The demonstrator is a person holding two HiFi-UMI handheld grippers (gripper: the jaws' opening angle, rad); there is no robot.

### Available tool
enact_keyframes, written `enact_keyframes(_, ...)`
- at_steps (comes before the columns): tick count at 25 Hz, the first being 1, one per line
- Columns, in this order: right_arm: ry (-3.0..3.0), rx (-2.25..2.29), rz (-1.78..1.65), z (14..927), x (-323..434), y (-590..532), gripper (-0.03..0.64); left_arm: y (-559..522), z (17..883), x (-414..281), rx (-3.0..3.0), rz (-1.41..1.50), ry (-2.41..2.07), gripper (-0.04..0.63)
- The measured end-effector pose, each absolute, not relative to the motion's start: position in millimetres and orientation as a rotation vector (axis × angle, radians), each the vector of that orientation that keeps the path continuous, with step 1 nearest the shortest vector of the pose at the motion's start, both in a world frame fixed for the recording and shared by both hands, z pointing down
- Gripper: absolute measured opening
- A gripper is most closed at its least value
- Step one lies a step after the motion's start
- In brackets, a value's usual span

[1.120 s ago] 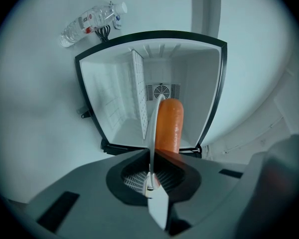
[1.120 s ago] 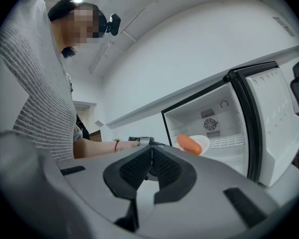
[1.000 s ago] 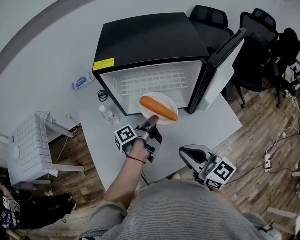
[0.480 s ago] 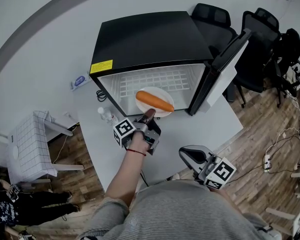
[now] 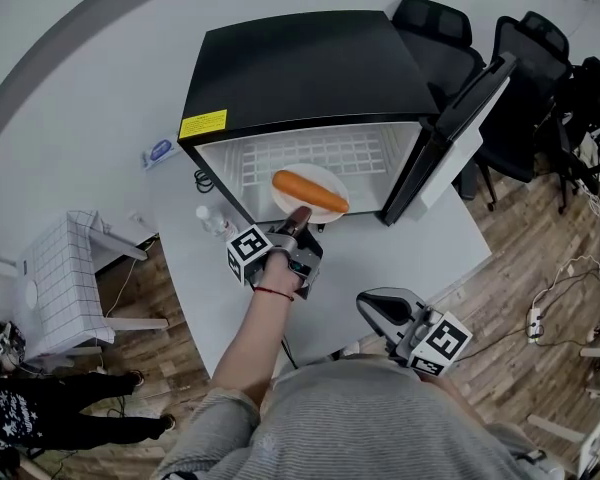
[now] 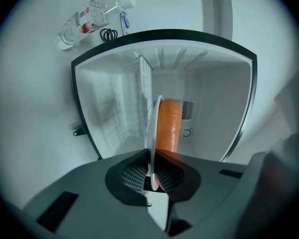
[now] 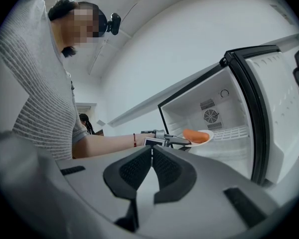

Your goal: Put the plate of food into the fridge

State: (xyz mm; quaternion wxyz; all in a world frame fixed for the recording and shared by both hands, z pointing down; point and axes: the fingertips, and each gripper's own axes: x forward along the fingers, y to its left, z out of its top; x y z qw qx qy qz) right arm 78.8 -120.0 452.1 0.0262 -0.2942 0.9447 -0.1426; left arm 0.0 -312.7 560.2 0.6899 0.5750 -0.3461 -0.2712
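Left gripper [image 5: 300, 215] is clamped on the near rim of the round white plate [image 5: 320, 174], jaws almost together with just that thin edge between them. The plate juts straight out ahead of the jaws, carrying a long orange sausage-shaped piece of food [image 5: 310, 192]. It's in the open mouth of the black mini fridge [image 5: 300, 68], over the white wire shelf [image 5: 270, 158]; touching or not, can't tell. Right gripper [image 5: 368, 305] waits near the person's body, well apart from the plate, jaws together on nothing.
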Motion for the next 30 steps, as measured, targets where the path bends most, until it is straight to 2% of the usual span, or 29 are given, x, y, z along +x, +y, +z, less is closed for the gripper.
enact_keyframes(30, 2.971, -0.835, -0.527, 468, 86, -123, 0.015, -367, 577, -12, 1.144, -0.769, -0.941, 0.034)
